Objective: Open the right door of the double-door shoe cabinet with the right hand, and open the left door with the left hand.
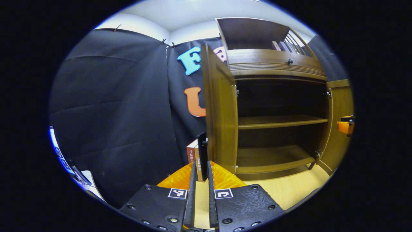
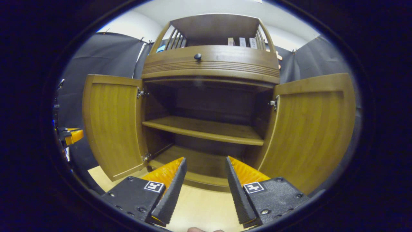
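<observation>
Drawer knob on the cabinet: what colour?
Black, on the brown drawer front; the knob shows best in the right gripper view.

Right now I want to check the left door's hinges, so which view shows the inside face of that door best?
The right gripper view: the left door stands swung open with its whole inner face and both hinges showing. The left gripper view sees the same door from close beside it, foreshortened, with one hinge at its rear edge.

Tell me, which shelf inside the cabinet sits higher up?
The middle shelf, a thin board running across the cabinet halfway up. The bottom shelf lies lower, just above the floor, behind the right gripper. Both look bare.
</observation>
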A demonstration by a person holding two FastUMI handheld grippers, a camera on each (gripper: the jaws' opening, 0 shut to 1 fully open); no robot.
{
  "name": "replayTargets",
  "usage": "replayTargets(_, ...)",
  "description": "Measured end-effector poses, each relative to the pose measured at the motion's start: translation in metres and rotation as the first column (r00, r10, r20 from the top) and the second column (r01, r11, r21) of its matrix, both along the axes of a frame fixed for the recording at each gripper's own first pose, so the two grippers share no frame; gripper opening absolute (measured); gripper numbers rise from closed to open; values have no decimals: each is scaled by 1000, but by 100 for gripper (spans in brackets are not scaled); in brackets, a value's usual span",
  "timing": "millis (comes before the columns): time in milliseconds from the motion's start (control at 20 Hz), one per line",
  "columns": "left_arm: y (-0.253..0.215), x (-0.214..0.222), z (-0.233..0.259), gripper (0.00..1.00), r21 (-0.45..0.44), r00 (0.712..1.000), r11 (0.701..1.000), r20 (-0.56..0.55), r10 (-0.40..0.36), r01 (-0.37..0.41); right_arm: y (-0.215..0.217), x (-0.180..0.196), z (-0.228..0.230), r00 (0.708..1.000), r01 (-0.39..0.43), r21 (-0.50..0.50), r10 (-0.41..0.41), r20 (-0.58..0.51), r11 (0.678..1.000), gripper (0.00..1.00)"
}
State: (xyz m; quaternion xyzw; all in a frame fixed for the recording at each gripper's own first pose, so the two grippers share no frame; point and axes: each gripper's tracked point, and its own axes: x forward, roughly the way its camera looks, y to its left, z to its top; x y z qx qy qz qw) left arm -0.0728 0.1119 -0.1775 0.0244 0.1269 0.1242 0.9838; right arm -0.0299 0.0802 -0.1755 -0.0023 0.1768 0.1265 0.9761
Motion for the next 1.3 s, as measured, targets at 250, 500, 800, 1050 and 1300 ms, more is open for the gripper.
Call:
replayTargets(250, -43, 14, 42, 17, -22, 992, 995, 83, -91, 93, -15, 5, 43, 996, 21, 27, -24, 81, 999, 85)
replayTargets(500, -85, 26, 55, 41, -38, 983, 986, 89, -159, 162, -30, -1, 70, 990, 31, 5, -32, 136, 999, 89)
replayTargets(800, -135, 41, 68, 79, -102, 966, 963, 99, -239, 249, -48, -10, 83, 987, 66, -18, -63, 148, 998, 92)
replayTargets(1050, -164, 53, 94, 92, -75, 945, 952, 161, -284, 298, -69, -18, 90, 982, 123, -28, -118, 146, 992, 92)
replayTargets(1300, -183, 65, 111, 100, -77, 936, 943, 176, -306, 323, -84, -24, 105, 974, 153, -17, -148, 173, 988, 93)
